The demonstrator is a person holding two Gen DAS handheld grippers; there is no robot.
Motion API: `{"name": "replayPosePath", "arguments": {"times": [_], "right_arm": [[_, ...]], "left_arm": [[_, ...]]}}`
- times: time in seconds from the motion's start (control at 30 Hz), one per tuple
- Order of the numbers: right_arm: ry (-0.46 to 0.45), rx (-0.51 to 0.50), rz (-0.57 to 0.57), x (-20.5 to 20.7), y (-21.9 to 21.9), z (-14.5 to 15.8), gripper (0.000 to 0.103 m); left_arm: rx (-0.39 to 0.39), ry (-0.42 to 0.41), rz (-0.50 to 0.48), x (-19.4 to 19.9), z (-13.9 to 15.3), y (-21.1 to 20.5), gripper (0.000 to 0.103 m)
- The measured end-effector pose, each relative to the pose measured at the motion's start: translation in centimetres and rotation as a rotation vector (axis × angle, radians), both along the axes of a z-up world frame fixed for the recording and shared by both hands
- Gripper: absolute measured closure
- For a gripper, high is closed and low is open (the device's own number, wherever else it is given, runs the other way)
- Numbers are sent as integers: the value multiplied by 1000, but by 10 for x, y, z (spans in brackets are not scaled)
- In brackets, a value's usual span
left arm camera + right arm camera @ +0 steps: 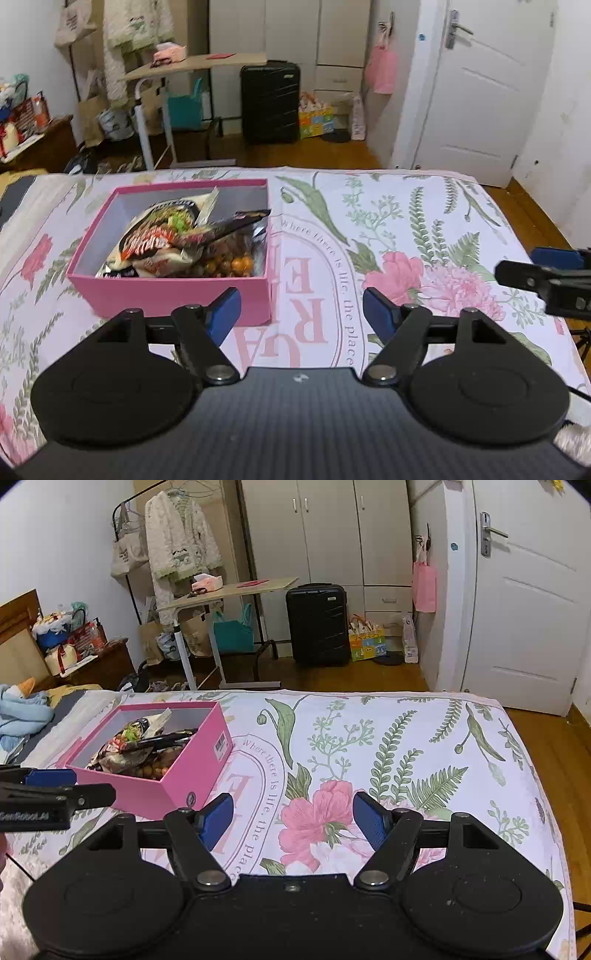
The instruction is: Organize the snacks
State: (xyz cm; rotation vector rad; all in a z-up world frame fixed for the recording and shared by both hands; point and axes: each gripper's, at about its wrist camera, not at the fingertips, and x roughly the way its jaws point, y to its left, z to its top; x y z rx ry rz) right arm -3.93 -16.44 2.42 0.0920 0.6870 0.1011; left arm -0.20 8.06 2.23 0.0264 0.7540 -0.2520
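Bedroom, floral bedspread [406,746]. Pink box [177,291] at left, heaped with snack packets [177,240]; none loose outside. Left gripper [301,314] and right gripper [291,819] spread wide, empty. Probably light, crinkly, slippery, crushable; best pinched by a sealed edge.

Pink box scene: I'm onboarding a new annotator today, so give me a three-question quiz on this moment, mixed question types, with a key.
1. True or false: the left gripper is shut on a snack packet.
2. Multiple choice: where are the snack packets? A) scattered on the floral sheet B) inside the pink box C) on the rolling desk
3. Short answer: in the right wrist view, on which side of the right gripper does the pink box sit?

Key
1. False; both grippers are open and hold nothing.
2. B
3. Left, on the floral sheet.
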Motion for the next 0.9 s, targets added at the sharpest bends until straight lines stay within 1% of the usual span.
{"name": "replayPosePath", "arguments": {"times": [0.13, 0.17, 0.23, 0.27, 0.3, 0.37, 0.47, 0.57, 0.7, 0.8, 0.9], "right_arm": [[2, 2, 0, -5, -1, 0, 26], [2, 0, -4, -7, -1, 0, 24], [11, -7, -18, -9, -2, -2, 15], [15, -15, -26, -9, -2, -3, 15], [16, -26, -37, -9, -2, -4, 15], [25, -49, -70, -9, -2, -6, 14], [63, -79, -107, -8, -1, -9, 14], [76, -96, -98, -11, 2, -11, 14], [52, -80, -87, -18, 3, -9, 14], [30, -78, -102, -21, 2, -7, 14], [22, -79, -107, -23, 3, -6, 14]], "left_arm": [[9, 8, 19, 0, -3, 0, 28], [7, 9, 22, -1, -4, 0, 25], [5, 2, 24, -2, -5, 0, 18], [5, -5, 25, -4, -6, 0, 13], [8, -13, 26, -5, -6, 0, 11], [23, -30, 29, -7, -7, -1, 9], [36, -45, 31, -9, -8, -2, 7], [42, -64, 44, -12, -9, -2, 7], [41, -65, 45, -12, -9, -1, 7], [32, -64, 55, -14, -9, 1, 7], [44, -65, 56, -15, -10, 0, 7]]}}
